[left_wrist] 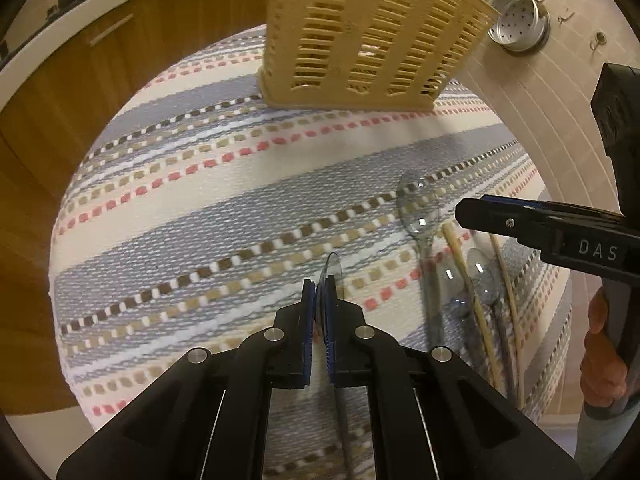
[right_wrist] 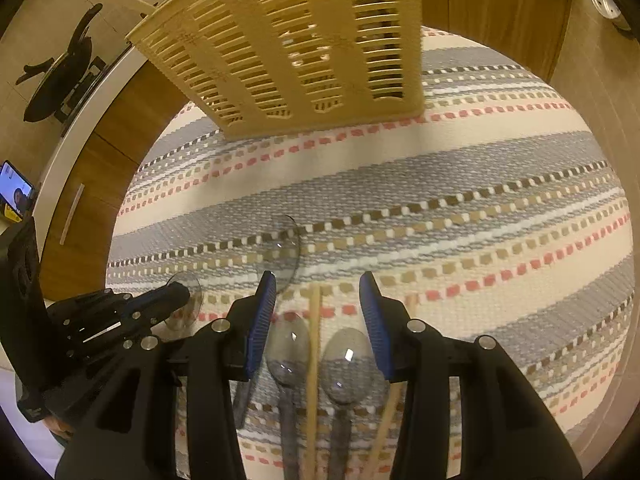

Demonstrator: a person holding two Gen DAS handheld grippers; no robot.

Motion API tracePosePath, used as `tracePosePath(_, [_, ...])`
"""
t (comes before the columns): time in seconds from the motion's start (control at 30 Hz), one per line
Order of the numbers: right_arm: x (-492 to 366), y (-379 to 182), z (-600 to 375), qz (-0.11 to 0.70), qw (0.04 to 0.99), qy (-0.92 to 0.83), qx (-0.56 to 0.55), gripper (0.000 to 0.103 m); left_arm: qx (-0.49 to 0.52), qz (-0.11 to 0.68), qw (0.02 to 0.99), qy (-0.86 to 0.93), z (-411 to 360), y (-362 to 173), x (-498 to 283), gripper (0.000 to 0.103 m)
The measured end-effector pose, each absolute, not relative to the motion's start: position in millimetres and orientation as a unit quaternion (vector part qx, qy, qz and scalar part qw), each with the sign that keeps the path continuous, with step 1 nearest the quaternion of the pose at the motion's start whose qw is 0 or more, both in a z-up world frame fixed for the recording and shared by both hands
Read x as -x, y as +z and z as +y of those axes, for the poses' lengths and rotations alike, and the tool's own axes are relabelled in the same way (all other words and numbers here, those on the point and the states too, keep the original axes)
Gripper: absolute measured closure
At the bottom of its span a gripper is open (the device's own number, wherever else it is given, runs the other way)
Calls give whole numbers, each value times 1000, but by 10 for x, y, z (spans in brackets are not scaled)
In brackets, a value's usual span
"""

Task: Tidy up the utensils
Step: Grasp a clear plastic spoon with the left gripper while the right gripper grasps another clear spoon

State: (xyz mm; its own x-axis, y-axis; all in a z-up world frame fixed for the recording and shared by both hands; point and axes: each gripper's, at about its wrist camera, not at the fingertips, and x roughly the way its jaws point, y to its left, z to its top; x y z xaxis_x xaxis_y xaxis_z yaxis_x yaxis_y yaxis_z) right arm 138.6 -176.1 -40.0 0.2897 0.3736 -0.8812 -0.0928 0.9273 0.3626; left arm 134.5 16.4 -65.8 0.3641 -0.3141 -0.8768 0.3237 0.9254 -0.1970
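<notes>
My left gripper (left_wrist: pixel 320 280) is shut on a clear plastic spoon (left_wrist: pixel 333 267), held edge-on with its bowl sticking out past the fingertips. In the right wrist view the left gripper (right_wrist: pixel 176 294) hangs at the left with that spoon (right_wrist: pixel 188 300). My right gripper (right_wrist: pixel 318 278) stands open above clear spoons (right_wrist: pixel 346 364) and pale chopsticks (right_wrist: pixel 313 360) lying on the striped cloth (right_wrist: pixel 480 184); its pads touch none of them. A further spoon (right_wrist: pixel 284 248) lies just past its left finger. The beige slotted utensil basket (left_wrist: pixel 372 36) (right_wrist: pixel 292 52) stands at the far end of the cloth.
A perforated metal cup (left_wrist: pixel 520 20) sits on the tiles at the far right. Wooden cabinet fronts (left_wrist: pixel 60 120) curve round the left. A person's hand (left_wrist: pixel 604 360) holds the right gripper (left_wrist: pixel 470 214). A lit phone (right_wrist: pixel 14 190) is at the left edge.
</notes>
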Motion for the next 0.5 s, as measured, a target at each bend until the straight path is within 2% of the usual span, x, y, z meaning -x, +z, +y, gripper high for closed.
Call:
tracePosePath(0.03, [-1410, -405, -1729, 578, 793, 148, -121, 63, -5, 526, 829, -189, 202, -652, -1325, 89])
tracePosePath(0.07, [-1427, -405, -1700, 579, 792, 150, -120, 63, -7, 525, 831, -185, 245, -654, -1317, 77])
tracePosePath(0.1, [-1440, -404, -1677, 579, 792, 151, -119, 63, 0, 523, 831, -190, 298, -641, -1302, 71])
tracePosePath(0.13, [-1452, -402, -1658, 580, 791, 152, -118, 63, 7, 522, 831, -192, 312, -638, -1300, 59])
tracePosePath(0.17, [-1455, -402, -1646, 581, 791, 152, -118, 63, 16, 521, 831, -194, 352, -618, -1283, 54])
tracePosePath(0.33, [-1526, -427, -1624, 586, 788, 144, -121, 63, 23, 532, 823, -198, 283, -612, -1254, 53])
tracePosePath(0.5, [-1643, -472, -1612, 597, 779, 129, -137, 61, -66, 515, 844, -134, -84, -665, -1138, 53])
